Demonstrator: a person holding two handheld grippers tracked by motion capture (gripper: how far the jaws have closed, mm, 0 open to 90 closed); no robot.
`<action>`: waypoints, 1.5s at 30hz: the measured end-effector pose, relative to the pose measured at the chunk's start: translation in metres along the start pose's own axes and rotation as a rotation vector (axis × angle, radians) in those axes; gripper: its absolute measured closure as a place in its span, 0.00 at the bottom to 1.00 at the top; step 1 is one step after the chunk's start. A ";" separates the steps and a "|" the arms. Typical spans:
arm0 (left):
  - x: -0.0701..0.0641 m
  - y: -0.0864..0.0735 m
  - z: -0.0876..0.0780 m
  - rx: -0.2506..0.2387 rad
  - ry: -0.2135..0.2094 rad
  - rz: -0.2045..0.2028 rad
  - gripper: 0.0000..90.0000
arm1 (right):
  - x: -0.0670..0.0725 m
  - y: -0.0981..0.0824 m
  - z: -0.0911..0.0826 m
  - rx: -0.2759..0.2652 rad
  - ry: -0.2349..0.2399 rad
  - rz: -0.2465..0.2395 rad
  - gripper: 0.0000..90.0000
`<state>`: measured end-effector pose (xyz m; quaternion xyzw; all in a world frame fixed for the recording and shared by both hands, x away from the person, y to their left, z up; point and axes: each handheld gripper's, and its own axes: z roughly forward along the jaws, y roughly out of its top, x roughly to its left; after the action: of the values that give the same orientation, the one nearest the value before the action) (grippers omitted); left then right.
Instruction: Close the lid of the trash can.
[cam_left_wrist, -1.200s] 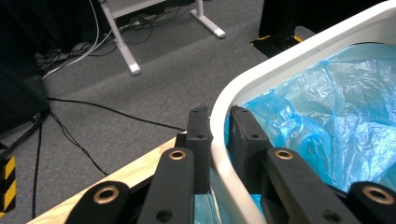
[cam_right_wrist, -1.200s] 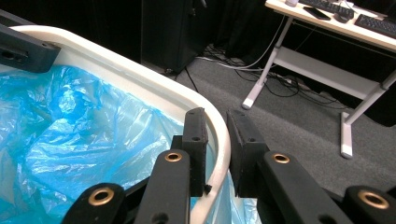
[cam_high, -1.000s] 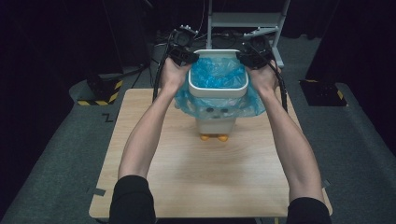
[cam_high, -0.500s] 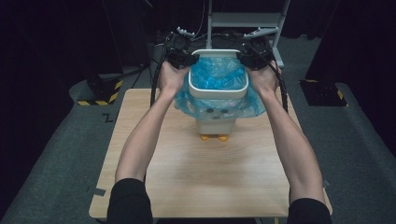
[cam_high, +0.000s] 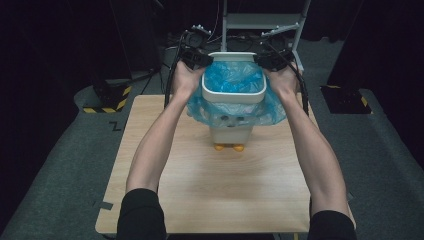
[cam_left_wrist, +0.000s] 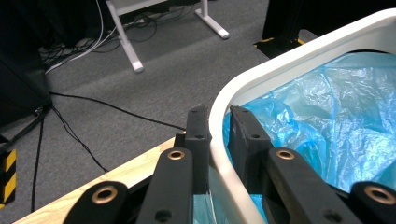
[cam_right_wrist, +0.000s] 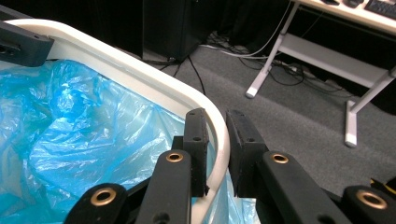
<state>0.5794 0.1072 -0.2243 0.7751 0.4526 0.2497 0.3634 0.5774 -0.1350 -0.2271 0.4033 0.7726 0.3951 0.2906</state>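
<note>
Two grippers meet one white bin (cam_high: 233, 95) in the upper middle of the high view, at the far edge of the table (cam_high: 210, 190). The left gripper (cam_high: 196, 58) sits at the rim's left end, the right gripper (cam_high: 270, 60) at its right end. A blue bag (cam_high: 231, 79) lines the bin and spills over its sides, while small orange feet show below.

In the left gripper view the rim (cam_left_wrist: 280, 65) curves from the upper right down to the bottom centre, passing between the two jaws; one stands outside the wall, the other inside against the bag (cam_left_wrist: 327, 121). These jaws have just been closing a little on the rim, and they look clamped on it.

In the right gripper view the rim (cam_right_wrist: 140, 79) sweeps from the upper left to the bottom centre and again runs between the jaws, which are clenched on it with the bag (cam_right_wrist: 74, 140) on the inner side.

The bin is probably light, stiff plastic, so the rim should serve as a firm handle. The thin, slick bag could slip or tear under a pad, so gripping opposite ends should keep it level.
</note>
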 end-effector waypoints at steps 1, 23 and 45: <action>0.000 0.000 0.001 -0.001 0.000 -0.002 0.87 | 0.000 0.000 0.001 0.004 0.001 0.003 0.88; 0.008 -0.016 0.001 -0.055 -0.073 -0.028 0.81 | -0.006 -0.010 0.001 -0.044 0.053 0.046 0.80; 0.012 -0.025 -0.013 -0.175 -0.089 -0.021 0.86 | -0.010 -0.016 -0.013 -0.115 0.070 0.029 0.92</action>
<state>0.5627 0.1303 -0.2356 0.7460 0.4204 0.2500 0.4520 0.5660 -0.1541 -0.2325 0.3832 0.7522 0.4568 0.2805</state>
